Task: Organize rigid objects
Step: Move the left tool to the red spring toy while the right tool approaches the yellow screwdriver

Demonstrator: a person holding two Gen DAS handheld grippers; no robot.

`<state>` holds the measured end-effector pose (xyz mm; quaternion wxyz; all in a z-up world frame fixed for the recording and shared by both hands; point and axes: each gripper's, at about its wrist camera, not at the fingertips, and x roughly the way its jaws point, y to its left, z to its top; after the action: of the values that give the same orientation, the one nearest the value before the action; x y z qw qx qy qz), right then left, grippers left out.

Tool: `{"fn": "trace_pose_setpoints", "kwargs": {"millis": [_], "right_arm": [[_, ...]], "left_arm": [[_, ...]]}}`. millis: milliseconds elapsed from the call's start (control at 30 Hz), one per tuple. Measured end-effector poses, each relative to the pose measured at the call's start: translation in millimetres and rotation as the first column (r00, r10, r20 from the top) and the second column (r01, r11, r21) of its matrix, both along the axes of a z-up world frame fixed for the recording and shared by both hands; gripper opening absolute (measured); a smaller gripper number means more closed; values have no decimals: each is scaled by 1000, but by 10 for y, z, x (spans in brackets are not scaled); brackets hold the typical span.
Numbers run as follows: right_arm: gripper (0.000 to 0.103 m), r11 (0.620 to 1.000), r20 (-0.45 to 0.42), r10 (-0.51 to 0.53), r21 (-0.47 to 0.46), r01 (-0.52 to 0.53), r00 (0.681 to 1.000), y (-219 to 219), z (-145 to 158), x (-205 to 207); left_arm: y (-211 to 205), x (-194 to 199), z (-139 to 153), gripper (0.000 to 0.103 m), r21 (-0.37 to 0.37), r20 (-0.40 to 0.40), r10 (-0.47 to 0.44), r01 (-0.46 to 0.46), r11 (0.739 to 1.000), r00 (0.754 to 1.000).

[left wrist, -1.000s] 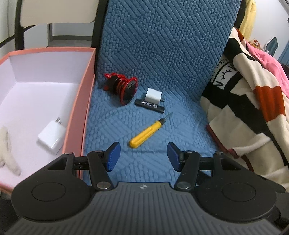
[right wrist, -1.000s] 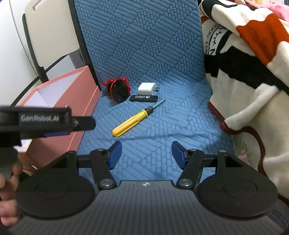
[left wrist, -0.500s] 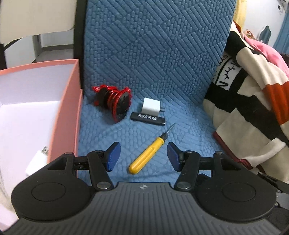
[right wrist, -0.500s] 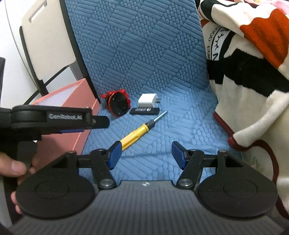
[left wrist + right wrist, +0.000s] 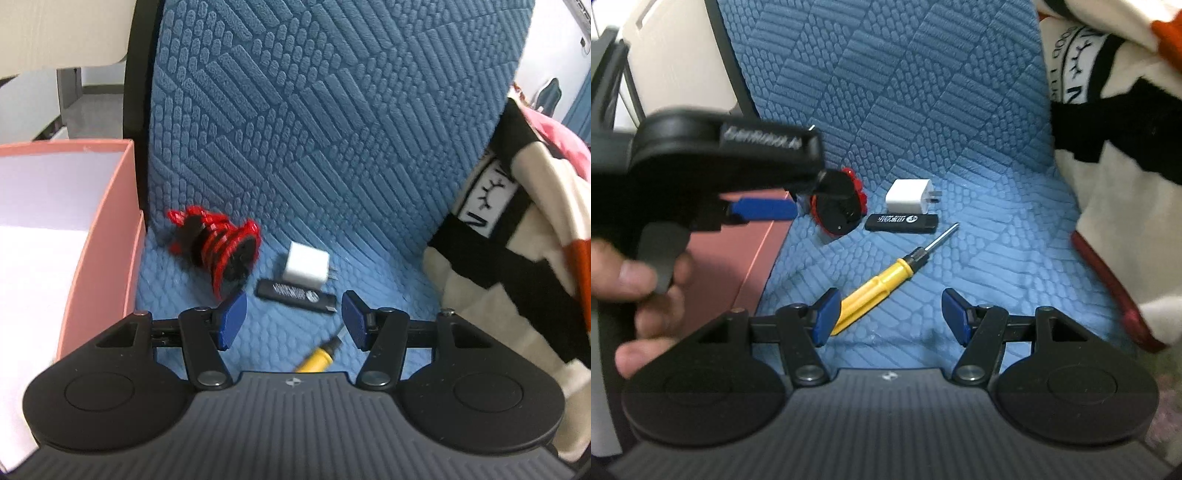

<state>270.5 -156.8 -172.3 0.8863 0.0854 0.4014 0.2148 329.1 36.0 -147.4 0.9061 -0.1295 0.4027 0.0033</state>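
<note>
Screwdriver [image 5: 882, 280], yellow-handled, is the piece your next grab most likely turns on: it lies on the blue cushion [image 5: 997, 258] on a diagonal, its handle end right beside the left pad of your right gripper [image 5: 886, 317] and its metal tip pointing away toward the cushion's right and back. Those jaws stand partly open with nothing between them, so you'd need to shift left or turn to straddle the handle across its long axis. Your left gripper [image 5: 291, 321], likewise part open and empty, sits above the same tool; from its camera only the black collar and a bit of yellow [image 5: 319, 360] show just under the jaws, nearer the right pad. Both hands are close, so I judge crowding between them the main risk; the left gripper's body already hangs in the right camera's view. Just past the tip lies the black stick [image 5: 295, 301], crosswise, with the white charger [image 5: 306, 271] touching behind it, and the red-and-black spool [image 5: 221, 251] toward the cushion's left edge. Pink box [image 5: 107, 258] stands against that left edge; the striped blanket [image 5: 517, 258] covers the right
</note>
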Motion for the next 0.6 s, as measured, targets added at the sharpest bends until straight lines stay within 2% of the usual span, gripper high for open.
{"fn": "trace_pose_setpoints", "kwargs": {"millis": [267,400,600], "right_arm": [[63,1000,-48,18,-15,-19,999,202,-215,281],[63,1000,-63,5,-28,-6,998,292,-265,335],[63,999,-61,-13,-49,10,998,335,-319,371]], "left_arm": [[154,345,-98,61,88,-28,36,-33,996,999],[225,423,-166,53,101,-43,57,-52,993,997],[238,488,-231,51,131,-51,65,-58,990,997]]}}
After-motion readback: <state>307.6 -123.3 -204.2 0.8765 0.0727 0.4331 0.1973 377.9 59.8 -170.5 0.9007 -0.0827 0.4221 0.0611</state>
